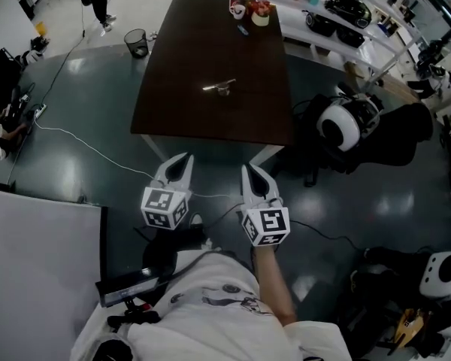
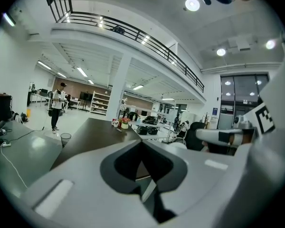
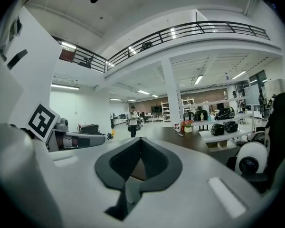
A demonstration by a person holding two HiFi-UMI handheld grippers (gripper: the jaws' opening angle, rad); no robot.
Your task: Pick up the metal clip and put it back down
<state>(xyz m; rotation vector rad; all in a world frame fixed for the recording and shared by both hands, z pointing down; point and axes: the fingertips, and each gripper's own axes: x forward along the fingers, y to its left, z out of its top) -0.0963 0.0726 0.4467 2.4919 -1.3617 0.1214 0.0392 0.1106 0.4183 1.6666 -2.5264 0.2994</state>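
Hovering before the table (image 1: 210, 119) edge, left gripper (image 1: 186, 158) and right gripper (image 1: 249, 168) are closed, empty.

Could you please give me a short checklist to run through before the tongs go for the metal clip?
1. Metal clip located: ok. It lies near the middle of the dark table.
2. Tongs empty: ok. Nothing sits between the jaws of the left tongs or the right tongs.
3. Jaws open for a grasp: not ok. Both pairs are together.
4. Tongs at the clip: not ok. Both hang over the floor, short of the table's near edge.
5. Room around the clip: ok. The mug and the flower pot stand at the far end, well apart from it.
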